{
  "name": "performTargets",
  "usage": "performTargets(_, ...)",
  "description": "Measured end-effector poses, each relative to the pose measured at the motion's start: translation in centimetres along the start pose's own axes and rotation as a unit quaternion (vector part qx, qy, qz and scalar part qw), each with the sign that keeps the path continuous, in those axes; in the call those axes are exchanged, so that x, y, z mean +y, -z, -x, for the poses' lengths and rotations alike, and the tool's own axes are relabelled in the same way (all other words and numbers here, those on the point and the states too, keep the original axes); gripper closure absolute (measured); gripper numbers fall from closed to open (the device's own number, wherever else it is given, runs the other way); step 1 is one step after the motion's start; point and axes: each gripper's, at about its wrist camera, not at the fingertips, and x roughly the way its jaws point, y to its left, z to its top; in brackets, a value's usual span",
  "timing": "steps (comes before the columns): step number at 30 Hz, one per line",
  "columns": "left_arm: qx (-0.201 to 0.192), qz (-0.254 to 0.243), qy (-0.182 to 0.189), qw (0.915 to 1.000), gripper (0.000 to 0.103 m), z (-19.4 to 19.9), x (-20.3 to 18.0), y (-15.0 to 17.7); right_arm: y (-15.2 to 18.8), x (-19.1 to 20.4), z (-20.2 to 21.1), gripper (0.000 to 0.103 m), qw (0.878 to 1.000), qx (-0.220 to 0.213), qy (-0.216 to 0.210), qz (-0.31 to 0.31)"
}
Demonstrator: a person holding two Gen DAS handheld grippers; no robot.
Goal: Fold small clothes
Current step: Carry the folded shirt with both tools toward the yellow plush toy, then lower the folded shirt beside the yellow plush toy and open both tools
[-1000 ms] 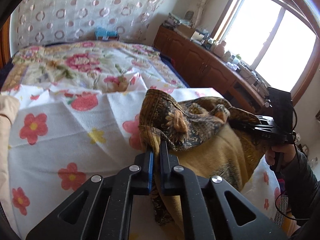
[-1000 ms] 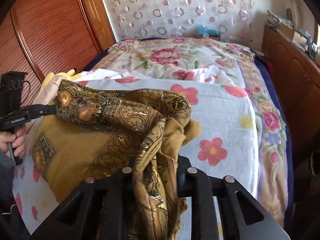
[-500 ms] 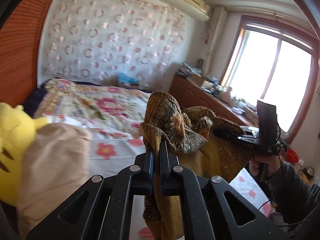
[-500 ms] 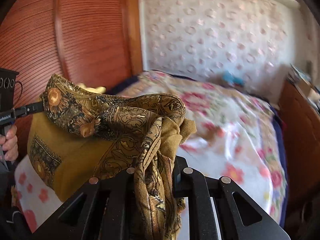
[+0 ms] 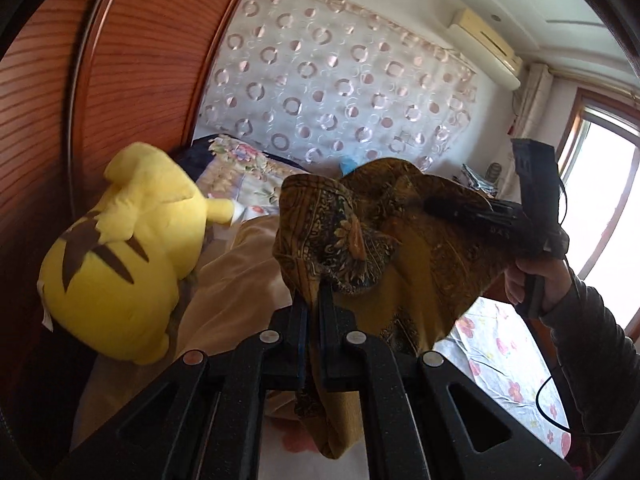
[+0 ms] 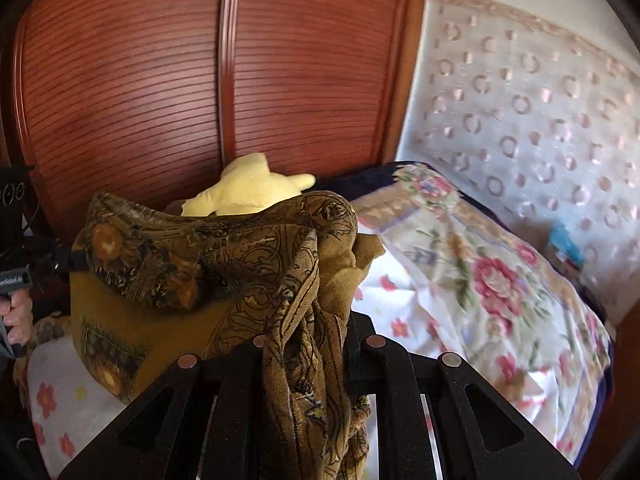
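A mustard-brown patterned garment (image 5: 400,240) hangs in the air, stretched between both grippers above the bed. My left gripper (image 5: 314,294) is shut on one bunched corner, and the cloth trails down between its fingers. My right gripper (image 6: 308,320) is shut on a thick twisted bunch of the same garment (image 6: 208,264), which hides its fingertips. In the left wrist view the right gripper (image 5: 436,204), held by a hand (image 5: 536,280), reaches into the cloth from the right. In the right wrist view the left gripper (image 6: 74,258) grips the far left corner.
A yellow plush toy (image 5: 120,256) lies on a beige blanket (image 5: 232,280) beside the ribbed wooden wardrobe (image 6: 160,80). The bed (image 6: 500,300) with its floral cover runs off to the right. A circle-patterned curtain (image 5: 340,92) hangs behind, with a window (image 5: 600,200) at far right.
Both grippers swung left and slightly up with the garment, from over the flowered sheet toward the wardrobe and plush toy. Both wrists rolled. The grips on the cloth held.
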Motion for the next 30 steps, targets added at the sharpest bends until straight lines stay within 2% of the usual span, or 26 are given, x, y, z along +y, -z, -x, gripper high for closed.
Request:
performTargets(4, -0.011, 0.019, -0.001, 0.9998, 0.098, 0.5, 1.8, 0.5, -2.2, -1.3, -3.1, 0.089, 1.000, -0.001, -0.009, 0.024)
performTargets(10, -0.005, 0.032, -0.025, 0.9992, 0.098, 0.8, 3.1, 1.7, -5.1, -0.2, -6.9, 0.089, 0.998, 0.003, -0.017, 0.064)
performTargets(14, 0.013, 0.035, -0.046, 0.9983, 0.098, 0.7, 3.6, 2.7, -5.1, 0.3, -11.1, 0.088, 0.998, 0.020, -0.026, 0.048)
performTargets(17, 0.022, 0.032, -0.060, 0.9974, 0.098, 0.8, 3.9, 3.4, -5.3, -0.4, -13.3, 0.079, 0.999, 0.032, -0.005, 0.027)
performTargets(19, 0.028, 0.036, -0.066, 0.9968, 0.098, 0.6, 4.2, 3.7, -5.4, -1.7, -13.4, 0.073, 1.000, 0.023, -0.004, -0.005)
performTargets(23, 0.037, 0.024, -0.087, 0.9952, 0.098, 0.1, 3.9, 3.6, -5.2, -2.8, -12.3, 0.073, 1.000, 0.010, 0.010, -0.024)
performTargets(26, 0.031, 0.008, -0.105, 0.9940, 0.085, 0.4, 3.5, 3.4, -4.1, -3.0, -11.7, 0.073, 0.999, 0.014, 0.000, -0.049)
performTargets(28, 0.023, 0.009, -0.103, 0.9944, 0.071, 0.9, 3.4, 3.2, -2.9, -2.9, -10.8, 0.073, 0.998, 0.014, -0.002, -0.065)
performTargets(30, 0.015, 0.000, -0.107, 0.9941, 0.064, 1.4, 3.1, 2.9, -1.5, -2.7, -9.5, 0.073, 0.997, 0.010, -0.007, -0.075)
